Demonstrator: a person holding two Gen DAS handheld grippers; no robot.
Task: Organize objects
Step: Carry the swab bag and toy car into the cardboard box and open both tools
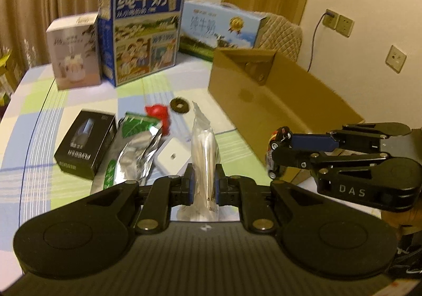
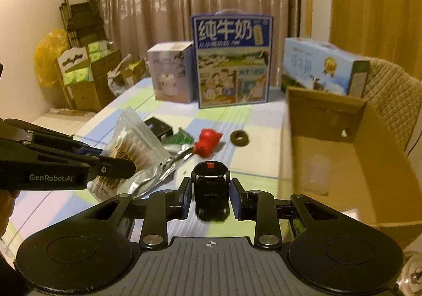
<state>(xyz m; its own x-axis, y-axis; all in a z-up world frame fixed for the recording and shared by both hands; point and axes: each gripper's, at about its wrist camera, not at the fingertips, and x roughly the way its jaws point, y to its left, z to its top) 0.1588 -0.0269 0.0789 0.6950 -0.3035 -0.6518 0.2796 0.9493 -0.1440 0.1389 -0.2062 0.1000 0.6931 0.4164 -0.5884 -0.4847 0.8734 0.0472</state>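
The left gripper is clamping a clear bag of cotton swabs, its pads pressed tight against the bag's sides, and is holding it above the near part of the table. The right gripper is holding a small black toy car between narrowly parted pads, just left of the open cardboard box at the table's right edge.

Between the grippers and the far row of cartons, a strip of checked cloth is lying bare; nearer, a black product box, a foil pouch, a white square piece, a red toy and a dark ring are crowding the left middle. The tall milk carton, a white gift box and a pale blue milk carton are standing along the far edge.

Only the right wrist view is showing the box's inside, where a clear plastic cup is sitting, and stacked boxes beyond the table's left edge. Only the left wrist view is showing the wall sockets at far right.
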